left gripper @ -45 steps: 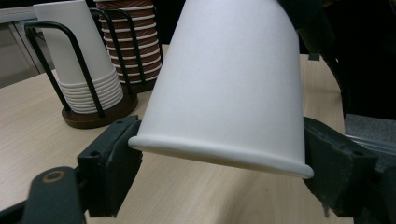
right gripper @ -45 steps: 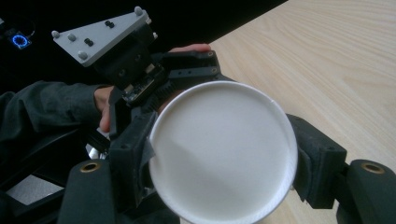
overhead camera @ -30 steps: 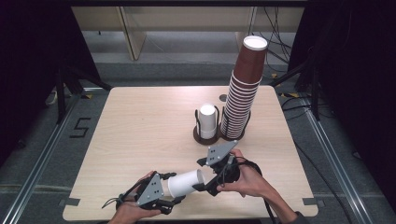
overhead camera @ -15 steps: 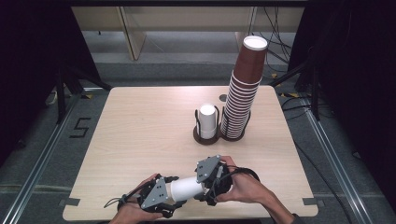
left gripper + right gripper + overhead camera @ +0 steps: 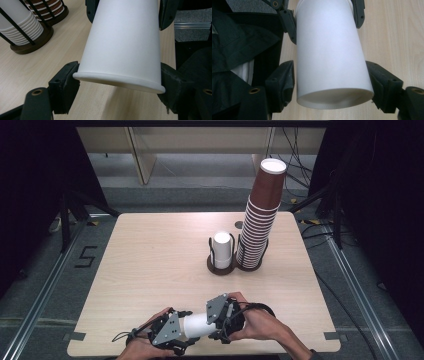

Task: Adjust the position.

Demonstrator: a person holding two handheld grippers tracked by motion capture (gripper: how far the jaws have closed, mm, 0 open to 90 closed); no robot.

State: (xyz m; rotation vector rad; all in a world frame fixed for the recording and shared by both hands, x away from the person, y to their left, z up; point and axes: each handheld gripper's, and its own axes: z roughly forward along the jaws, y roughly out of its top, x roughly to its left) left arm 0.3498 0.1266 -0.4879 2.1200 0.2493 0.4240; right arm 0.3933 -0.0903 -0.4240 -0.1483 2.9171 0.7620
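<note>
Now both pairs of fingers clamped on the white cup (image 5: 199, 325) — left gripper (image 5: 117, 82) at its rim, right gripper (image 5: 329, 82) just closing near its base.

Only one mark I could read: a black "5" (image 5: 85, 256) on the grey floor, just left of the table (image 5: 150, 270), near its left edge approx. halfway along. Cups, holders & grippers showed no text, brand or label I could make out in the high view or either gripper view.
</note>
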